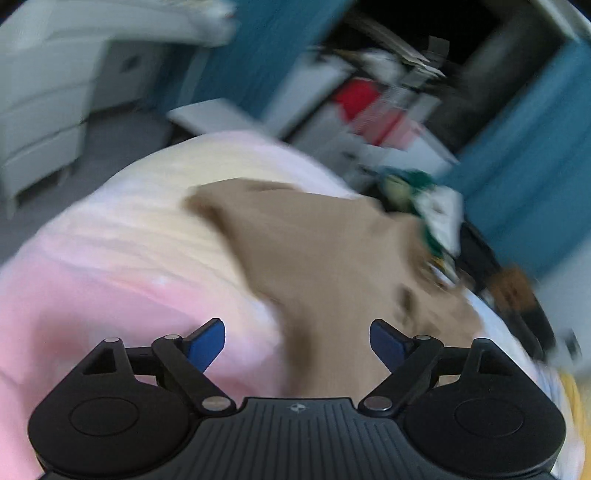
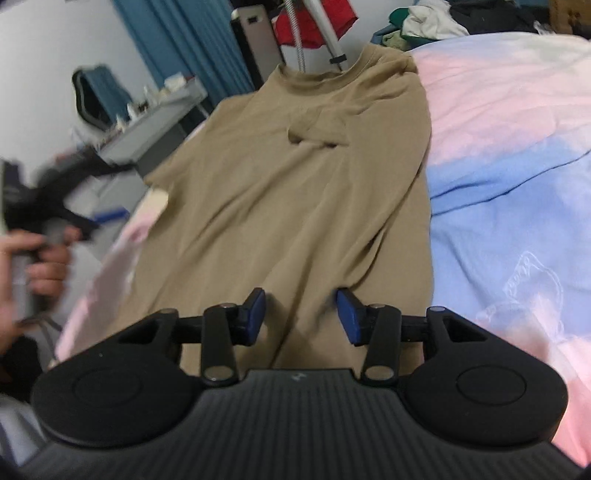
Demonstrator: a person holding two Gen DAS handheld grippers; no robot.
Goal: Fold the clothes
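A tan T-shirt point(image 2: 295, 184) lies flat on the pastel bedspread point(image 2: 498, 166), collar at the far end and both sleeves folded in over the chest. My right gripper point(image 2: 301, 314) hovers at the shirt's near hem, its blue pads apart, with creased fabric lying between them and no clear pinch. In the blurred left wrist view the same shirt point(image 1: 314, 258) spreads over the pink and yellow bedspread point(image 1: 110, 258). My left gripper point(image 1: 297, 343) stands wide open over the shirt's edge, holding nothing. In the right wrist view it point(image 2: 99, 221) shows as a smear, in a hand point(image 2: 40, 266).
A heap of clothes point(image 2: 424, 18) sits at the bed's far end, also visible as a clothes heap point(image 1: 432, 206) in the left view. A red garment point(image 2: 314, 22) hangs on a stand beyond the collar. A grey desk point(image 2: 159, 114) and blue curtain point(image 2: 192, 44) flank the left; white drawers point(image 1: 44, 110) stand off the bed.
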